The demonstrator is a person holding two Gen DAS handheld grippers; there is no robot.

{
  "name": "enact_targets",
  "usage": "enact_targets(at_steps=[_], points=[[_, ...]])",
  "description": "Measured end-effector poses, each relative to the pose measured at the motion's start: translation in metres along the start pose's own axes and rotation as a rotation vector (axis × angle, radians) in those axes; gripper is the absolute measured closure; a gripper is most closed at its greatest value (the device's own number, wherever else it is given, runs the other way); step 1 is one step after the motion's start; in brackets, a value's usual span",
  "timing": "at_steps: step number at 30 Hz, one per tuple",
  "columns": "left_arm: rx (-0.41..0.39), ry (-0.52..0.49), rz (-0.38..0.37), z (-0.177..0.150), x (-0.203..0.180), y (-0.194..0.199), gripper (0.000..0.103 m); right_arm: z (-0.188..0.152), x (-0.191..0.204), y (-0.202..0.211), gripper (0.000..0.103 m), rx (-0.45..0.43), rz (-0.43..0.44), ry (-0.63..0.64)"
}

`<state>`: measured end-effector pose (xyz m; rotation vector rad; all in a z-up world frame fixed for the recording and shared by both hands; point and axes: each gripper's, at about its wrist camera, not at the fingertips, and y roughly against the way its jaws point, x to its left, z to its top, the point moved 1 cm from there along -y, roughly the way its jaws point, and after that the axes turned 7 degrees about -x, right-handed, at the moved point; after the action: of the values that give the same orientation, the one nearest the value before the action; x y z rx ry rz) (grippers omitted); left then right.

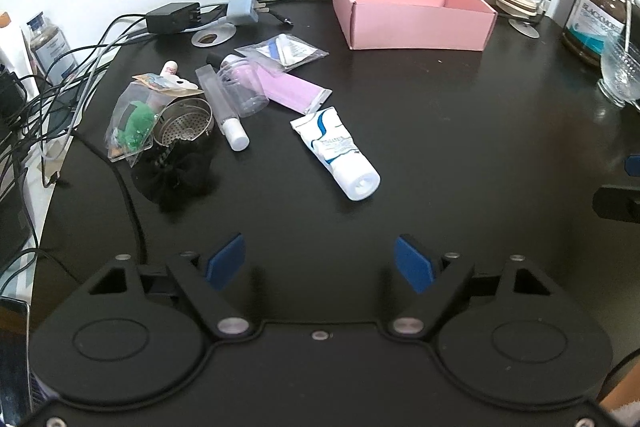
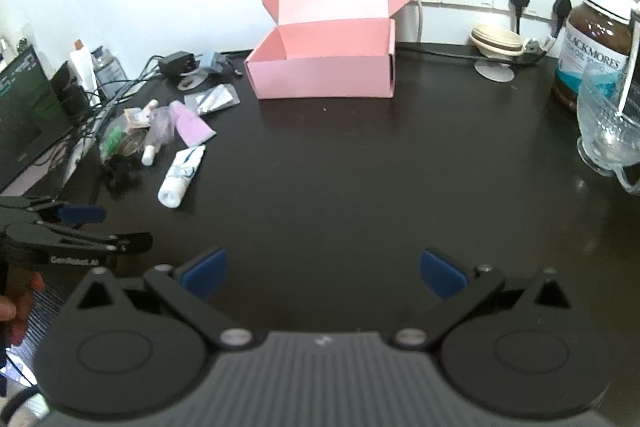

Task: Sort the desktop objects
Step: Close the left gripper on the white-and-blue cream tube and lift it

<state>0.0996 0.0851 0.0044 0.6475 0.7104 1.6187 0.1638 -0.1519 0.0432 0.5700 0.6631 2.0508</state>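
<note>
An open, empty pink box (image 1: 412, 13) (image 2: 320, 75) stands at the back of the black desk. Left of it lies a pile: a white tube (image 1: 336, 153) (image 2: 180, 173), a purple packet (image 1: 294, 89) (image 2: 190, 125), a clear jar (image 1: 242, 87), a clear spray bottle (image 1: 224, 109), a plastic pouch (image 1: 282, 51), a metal strainer (image 1: 184, 121), a black scrunchie (image 1: 176, 175) and a bag with a green item (image 1: 134, 125). My left gripper (image 1: 320, 261) is open and empty, short of the tube. My right gripper (image 2: 324, 273) is open and empty over bare desk.
Chargers and cables (image 1: 172, 17) lie at the back left. A brown supplement jar (image 2: 592, 47), a glass cup (image 2: 608, 135) and a stack of small dishes (image 2: 498, 41) stand at the right. A monitor (image 2: 28, 115) is at the left edge.
</note>
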Motion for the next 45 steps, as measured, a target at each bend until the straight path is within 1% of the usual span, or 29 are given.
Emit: enact_targets(at_steps=[3, 8, 13, 15, 16, 19, 21, 22, 27, 31, 34, 37, 40, 42, 43, 45], points=[[0.000, 0.012, 0.009, 0.003, -0.001, -0.004, 0.021, 0.003, -0.004, -0.006, 0.001, 0.000, 0.018, 0.005], [-0.022, 0.049, -0.003, 0.010, 0.002, -0.010, 0.020, 0.007, -0.015, -0.012, 0.001, -0.001, 0.039, -0.007], [-0.030, 0.067, -0.011, 0.020, -0.005, -0.021, 0.021, 0.009, -0.023, -0.015, 0.001, -0.009, 0.054, 0.008], [-0.037, 0.070, -0.022, 0.023, -0.009, -0.026, 0.025, 0.009, -0.026, -0.016, 0.001, -0.011, 0.057, 0.011], [-0.041, 0.071, -0.029, 0.024, -0.011, -0.028, 0.029, 0.009, -0.027, -0.016, 0.001, -0.012, 0.057, 0.010], [-0.044, 0.073, -0.033, 0.025, -0.017, -0.037, 0.030, 0.009, -0.032, -0.018, 0.001, -0.011, 0.057, 0.002], [-0.047, 0.075, -0.030, 0.026, -0.019, -0.043, 0.033, 0.008, -0.036, -0.018, 0.001, -0.008, 0.057, -0.003], [-0.051, 0.076, -0.028, 0.026, -0.019, -0.045, 0.039, 0.008, -0.037, -0.018, 0.001, -0.008, 0.056, -0.006], [-0.080, 0.065, -0.015, 0.028, -0.020, -0.050, 0.045, 0.006, -0.045, -0.019, 0.001, -0.006, 0.056, -0.016], [-0.103, 0.042, 0.009, 0.026, -0.022, -0.050, 0.055, 0.005, -0.050, -0.021, 0.001, -0.002, 0.058, -0.029], [-0.116, 0.025, 0.019, 0.024, -0.024, -0.049, 0.057, 0.006, -0.050, -0.022, 0.001, -0.001, 0.062, -0.031], [-0.113, 0.031, 0.023, 0.025, -0.024, -0.048, 0.057, 0.006, -0.051, -0.023, 0.001, -0.001, 0.066, -0.033], [-0.113, 0.034, 0.020, 0.024, -0.023, -0.047, 0.061, 0.006, -0.051, -0.024, 0.001, 0.000, 0.070, -0.036], [-0.114, 0.031, 0.014, 0.023, -0.023, -0.046, 0.068, 0.006, -0.051, -0.025, 0.001, 0.000, 0.073, -0.036], [-0.115, 0.031, 0.011, 0.023, -0.023, -0.045, 0.073, 0.006, -0.050, -0.024, 0.001, -0.001, 0.076, -0.035], [-0.115, 0.036, 0.004, 0.023, -0.021, -0.045, 0.075, 0.007, -0.048, -0.024, 0.001, -0.002, 0.079, -0.034]])
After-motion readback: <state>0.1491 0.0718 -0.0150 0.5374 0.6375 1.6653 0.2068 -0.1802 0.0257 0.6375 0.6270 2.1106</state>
